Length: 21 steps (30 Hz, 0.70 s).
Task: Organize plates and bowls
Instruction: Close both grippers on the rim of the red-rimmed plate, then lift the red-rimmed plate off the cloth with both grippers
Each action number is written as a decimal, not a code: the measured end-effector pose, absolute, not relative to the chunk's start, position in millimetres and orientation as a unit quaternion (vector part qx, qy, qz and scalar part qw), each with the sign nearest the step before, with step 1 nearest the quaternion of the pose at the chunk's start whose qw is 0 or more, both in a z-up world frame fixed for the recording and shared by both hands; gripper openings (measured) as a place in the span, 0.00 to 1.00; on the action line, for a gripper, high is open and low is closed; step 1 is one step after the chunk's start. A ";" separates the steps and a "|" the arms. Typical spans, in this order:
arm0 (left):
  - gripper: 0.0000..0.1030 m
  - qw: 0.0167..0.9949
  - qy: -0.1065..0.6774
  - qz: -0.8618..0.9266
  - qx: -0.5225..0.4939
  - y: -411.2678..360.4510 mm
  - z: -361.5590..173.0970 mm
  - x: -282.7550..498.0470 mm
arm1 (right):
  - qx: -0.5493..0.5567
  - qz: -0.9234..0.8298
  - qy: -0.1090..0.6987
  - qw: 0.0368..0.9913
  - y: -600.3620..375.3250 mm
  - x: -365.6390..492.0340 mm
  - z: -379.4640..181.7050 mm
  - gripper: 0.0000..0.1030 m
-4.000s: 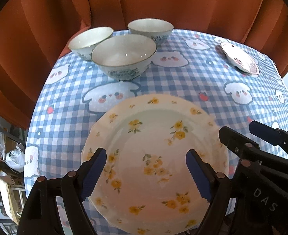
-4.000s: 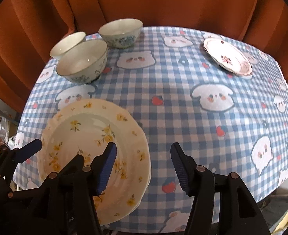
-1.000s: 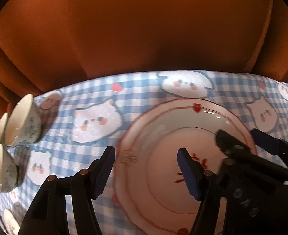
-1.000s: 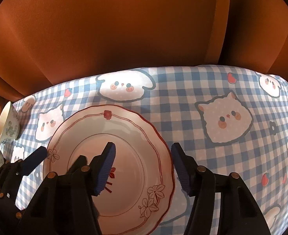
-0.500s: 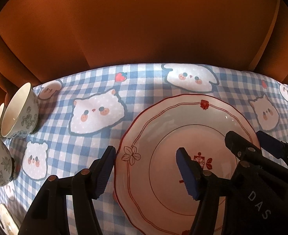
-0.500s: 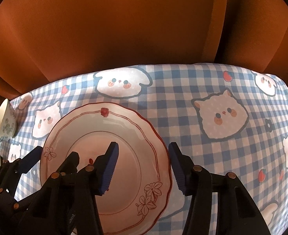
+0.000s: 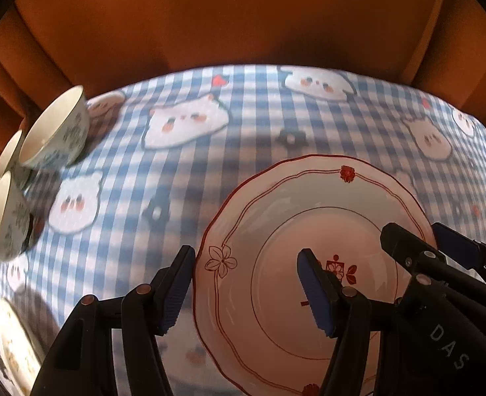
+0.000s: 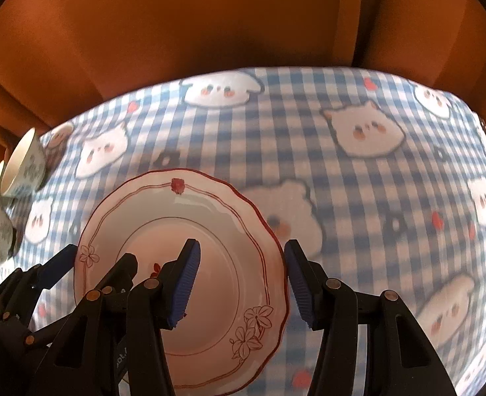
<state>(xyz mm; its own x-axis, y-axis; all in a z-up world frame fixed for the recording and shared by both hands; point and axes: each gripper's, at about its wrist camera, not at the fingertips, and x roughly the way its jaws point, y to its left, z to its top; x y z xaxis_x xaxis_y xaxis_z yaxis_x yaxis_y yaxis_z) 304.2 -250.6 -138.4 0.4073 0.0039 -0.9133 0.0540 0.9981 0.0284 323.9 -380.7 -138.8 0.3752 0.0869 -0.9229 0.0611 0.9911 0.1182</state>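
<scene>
Both grippers, left gripper (image 7: 248,288) and right gripper (image 8: 241,279), wide open, straddle red-rimmed plate (image 8: 183,257) rims (nothing gripped); bowls (image 7: 54,132) at 9 o'clock. Next: clamp, lift.

Red-trimmed white plate (image 7: 309,204) on blue-checked, seemingly animal-printed tablecloth (image 7: 243,125).

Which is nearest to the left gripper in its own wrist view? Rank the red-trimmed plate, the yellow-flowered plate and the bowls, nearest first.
1. Red-trimmed plate, at the left gripper, its left rim between the fingers.
2. Yellow-flowered plate, low at the left edge.
3. Bowls, clustered far left by the curtain.
</scene>
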 end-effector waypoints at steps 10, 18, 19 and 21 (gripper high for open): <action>0.63 0.831 0.556 -0.023 0.013 -235.4 -136.8 265.2 | 0.079 0.020 0.576 0.813 -372.0 276.6 -139.1 0.54; 0.58 0.816 0.578 -0.017 -0.016 -229.5 -148.3 267.9 | 0.074 0.030 0.577 0.813 -375.5 278.9 -146.8 0.43; 0.58 0.817 0.577 -0.015 -0.021 -228.9 -148.9 268.2 | 0.070 0.031 0.578 0.812 -375.8 278.9 -149.0 0.41; 0.58 0.817 0.577 -0.012 -0.021 -229.7 -149.0 269.0 | 0.068 0.033 0.583 0.809 -375.7 279.1 -154.7 0.40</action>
